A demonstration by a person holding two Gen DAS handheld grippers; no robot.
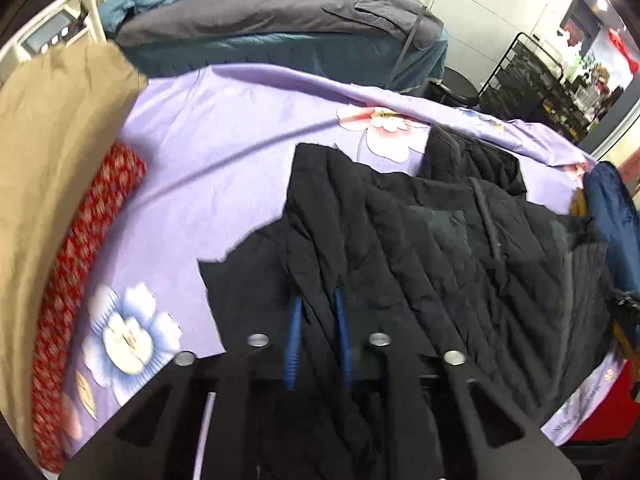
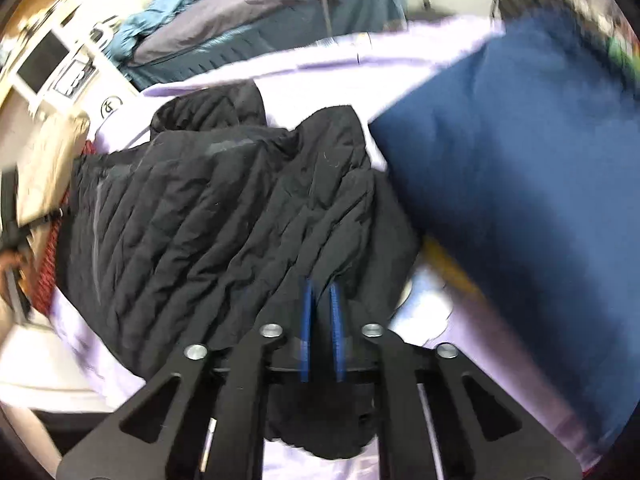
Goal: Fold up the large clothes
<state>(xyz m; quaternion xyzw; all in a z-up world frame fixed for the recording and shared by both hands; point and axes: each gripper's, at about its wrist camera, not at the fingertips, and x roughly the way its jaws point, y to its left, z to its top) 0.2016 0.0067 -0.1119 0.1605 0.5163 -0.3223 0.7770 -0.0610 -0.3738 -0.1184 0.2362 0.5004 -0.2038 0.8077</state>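
Note:
A black quilted jacket (image 1: 420,240) lies spread on a lilac flowered bedsheet (image 1: 208,152). In the left wrist view my left gripper (image 1: 318,300) is at the jacket's near hem, its blue pads (image 1: 294,332) drawn close with a fold of black fabric pinched between them. In the right wrist view the same jacket (image 2: 208,208) lies rumpled, and my right gripper (image 2: 321,292) is shut on its near edge, the blue pads (image 2: 306,320) almost touching with cloth caught between. The jacket's near hem bunches up under both grippers.
A tan garment (image 1: 48,168) and a red patterned cloth (image 1: 80,264) lie at the sheet's left. A navy blue garment (image 2: 520,184) lies right of the jacket. Behind the sheet, a second bed (image 1: 280,32) holds grey and teal covers. A black rack (image 1: 532,76) stands far right.

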